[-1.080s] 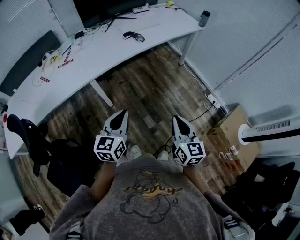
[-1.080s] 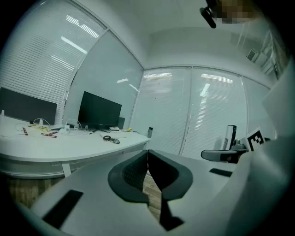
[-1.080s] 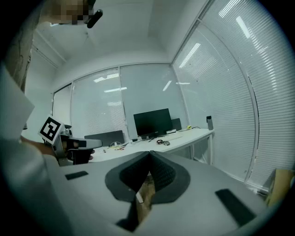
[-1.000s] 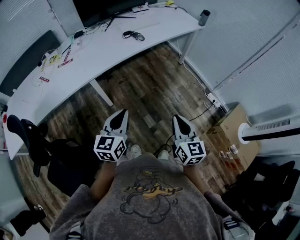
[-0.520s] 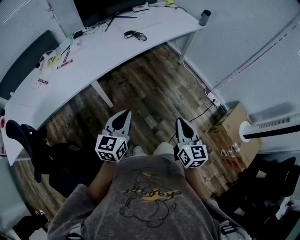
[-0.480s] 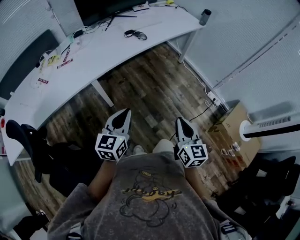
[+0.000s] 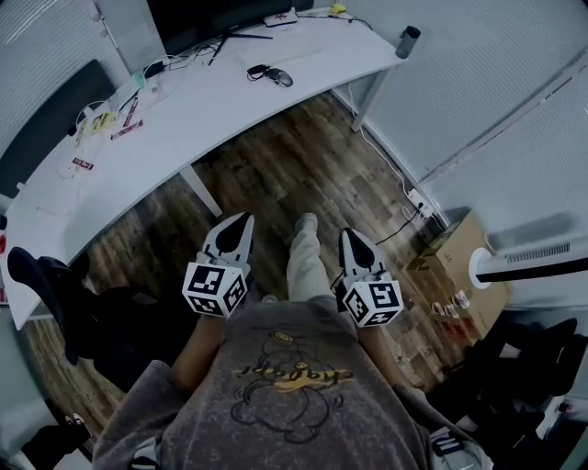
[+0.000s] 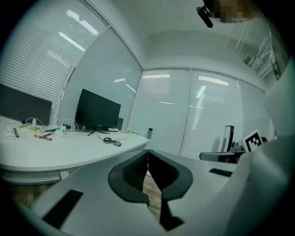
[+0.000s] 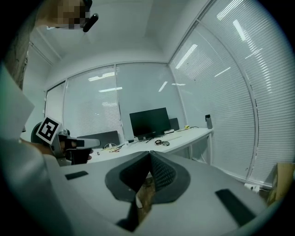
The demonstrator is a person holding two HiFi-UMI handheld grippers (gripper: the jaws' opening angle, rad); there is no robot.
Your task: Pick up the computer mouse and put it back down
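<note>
Both grippers are clenched on nothing: the left gripper (image 7: 241, 223) and the right gripper (image 7: 348, 232) hang low in front of the person, jaws pressed tip to tip in each gripper view, only wood floor (image 7: 303, 165) below them and one leg (image 7: 303, 252) stretched out between. The computer mouse (image 7: 282, 79) lies well apart from them, far off on the white desk (image 7: 211, 106), near the dark monitor (image 7: 197, 16), with a loop of cable (image 7: 259, 69) just to its left. Nothing is in hand, so the risks sit ahead. Arrive with jaws shut like this and the tips would likely shove the mouse across the slick desktop instead of straddling it. Open late, and one pad could catch that cable, dragging it up with the mouse or tipping the grip. The rounded shell looks apt to squirt out of a shallow pinch, and then the set-down becomes a drop.
</note>
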